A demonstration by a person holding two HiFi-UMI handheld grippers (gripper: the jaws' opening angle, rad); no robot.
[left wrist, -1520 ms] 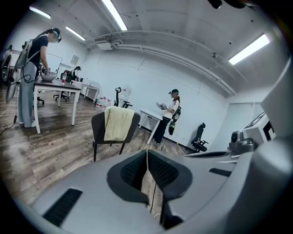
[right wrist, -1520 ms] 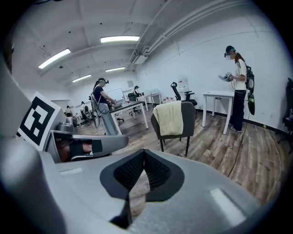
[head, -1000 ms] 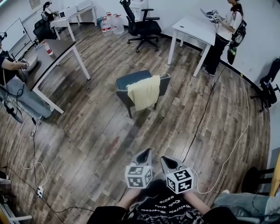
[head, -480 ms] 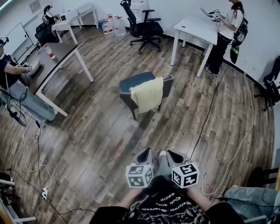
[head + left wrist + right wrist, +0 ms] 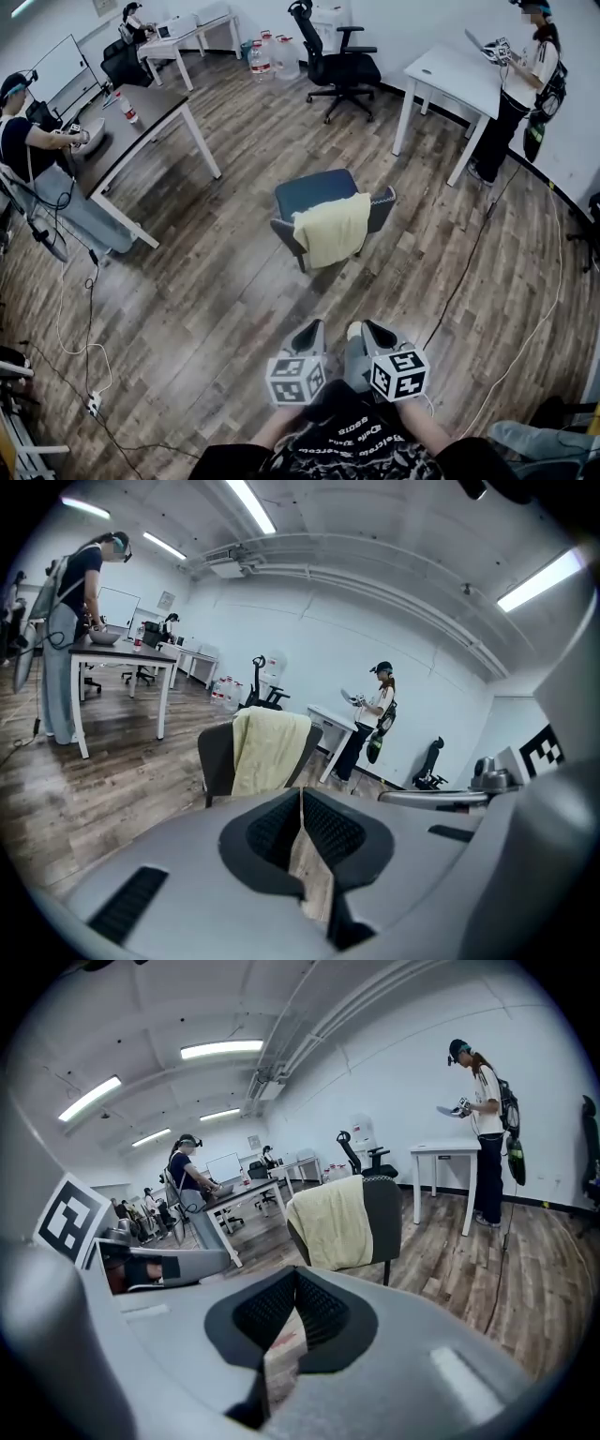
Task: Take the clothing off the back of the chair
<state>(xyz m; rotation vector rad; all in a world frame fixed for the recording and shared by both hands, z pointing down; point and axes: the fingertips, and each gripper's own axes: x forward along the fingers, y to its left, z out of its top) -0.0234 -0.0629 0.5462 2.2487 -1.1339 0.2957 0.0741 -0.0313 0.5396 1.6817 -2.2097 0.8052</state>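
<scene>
The garment (image 5: 332, 229) hangs draped over the back of the chair (image 5: 309, 190), well ahead of our fingertips and untouched. We hold the left gripper (image 5: 310, 328) and right gripper (image 5: 368, 330) side by side, jaws closed on nothing, probably because the approach comes first.

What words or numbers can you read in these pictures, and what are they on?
Nothing can be read for sure.
Black shirt: white print, upside down and blurred, unreadable.
Cubes on the left gripper and right gripper: black-and-white square patterns, no words.
Wall sign: too small to read.
Big bottles by the wall: labels too small to read.
</scene>
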